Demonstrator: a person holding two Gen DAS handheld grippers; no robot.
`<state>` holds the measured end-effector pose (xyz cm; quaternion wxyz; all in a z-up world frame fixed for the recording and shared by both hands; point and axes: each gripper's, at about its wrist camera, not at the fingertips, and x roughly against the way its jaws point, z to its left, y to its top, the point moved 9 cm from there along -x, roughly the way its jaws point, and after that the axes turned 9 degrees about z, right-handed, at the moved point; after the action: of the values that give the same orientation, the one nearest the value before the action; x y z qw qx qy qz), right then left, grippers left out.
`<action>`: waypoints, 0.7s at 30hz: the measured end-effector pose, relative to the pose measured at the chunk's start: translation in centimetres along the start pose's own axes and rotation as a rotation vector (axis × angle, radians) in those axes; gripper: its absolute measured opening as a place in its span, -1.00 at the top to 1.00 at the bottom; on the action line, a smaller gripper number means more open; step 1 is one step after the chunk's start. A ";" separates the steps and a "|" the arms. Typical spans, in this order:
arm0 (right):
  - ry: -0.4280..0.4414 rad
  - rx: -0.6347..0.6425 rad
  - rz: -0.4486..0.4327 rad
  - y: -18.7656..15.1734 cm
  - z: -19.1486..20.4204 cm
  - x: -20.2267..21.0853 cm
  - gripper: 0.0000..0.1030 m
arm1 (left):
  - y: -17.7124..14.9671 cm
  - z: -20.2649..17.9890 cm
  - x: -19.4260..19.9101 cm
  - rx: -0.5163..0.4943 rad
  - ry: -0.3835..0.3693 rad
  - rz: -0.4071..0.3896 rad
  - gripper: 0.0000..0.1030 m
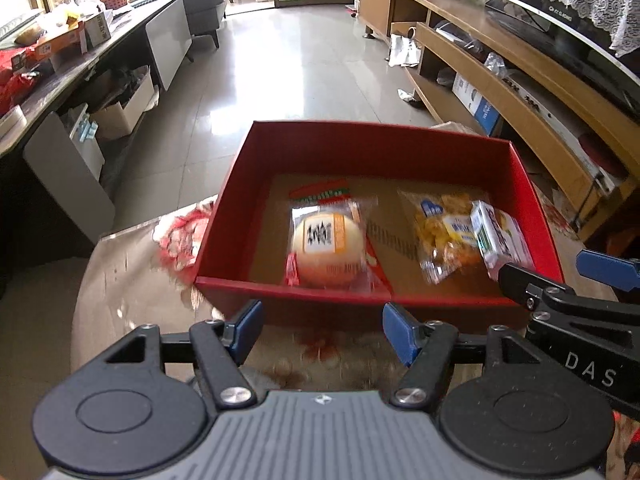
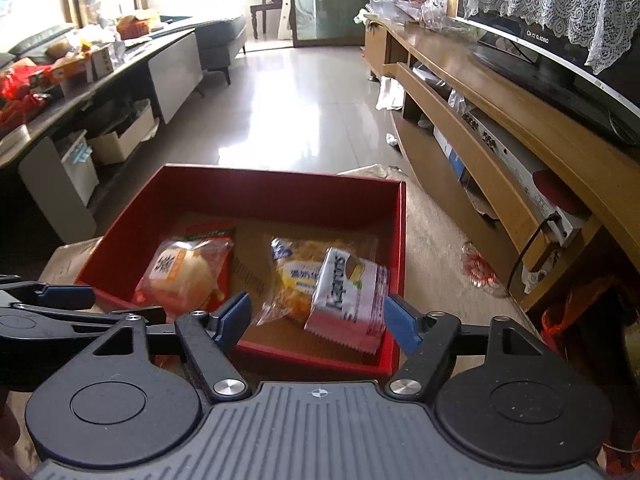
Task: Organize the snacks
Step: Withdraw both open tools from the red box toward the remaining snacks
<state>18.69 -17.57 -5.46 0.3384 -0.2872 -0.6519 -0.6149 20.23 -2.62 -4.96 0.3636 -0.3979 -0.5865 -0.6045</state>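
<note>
A red box [image 1: 360,148] [image 2: 256,192] stands on a small table. It holds a round bun in a clear wrapper [image 1: 328,246] [image 2: 182,274], a bag of yellow snacks [image 1: 444,232] [image 2: 298,276] and a white and pink packet [image 1: 500,236] [image 2: 350,300] lying on that bag. My left gripper [image 1: 322,330] is open and empty, just before the box's near wall. My right gripper [image 2: 318,316] is open at the box's near right corner, fingers either side of the white packet, which lies loose in the box. It also shows in the left wrist view [image 1: 560,276].
The box sits on a patterned cloth [image 1: 184,236] over the table. A long wooden TV stand [image 2: 500,120] runs along the right. A dark counter with clutter [image 1: 60,52] and storage boxes [image 1: 120,112] lines the left. A tiled floor [image 2: 288,112] lies beyond the box.
</note>
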 end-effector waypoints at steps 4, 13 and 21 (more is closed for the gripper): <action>0.006 -0.003 0.016 -1.4 0.4 0.9 -0.53 | -1.8 0.1 0.5 -0.011 -0.011 0.021 -0.29; 0.003 0.016 0.102 -6.3 1.5 1.9 -0.53 | -7.7 0.2 0.7 -0.052 -0.023 0.105 -0.27; 0.008 0.054 0.176 -10.4 2.6 2.2 -0.53 | -12.0 0.5 0.6 -0.081 -0.008 0.161 -0.25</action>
<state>8.93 -15.87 -10.03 0.4014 -0.3315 -0.6392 -0.5660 9.16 -1.56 -9.45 0.3923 -0.4608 -0.5291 -0.5949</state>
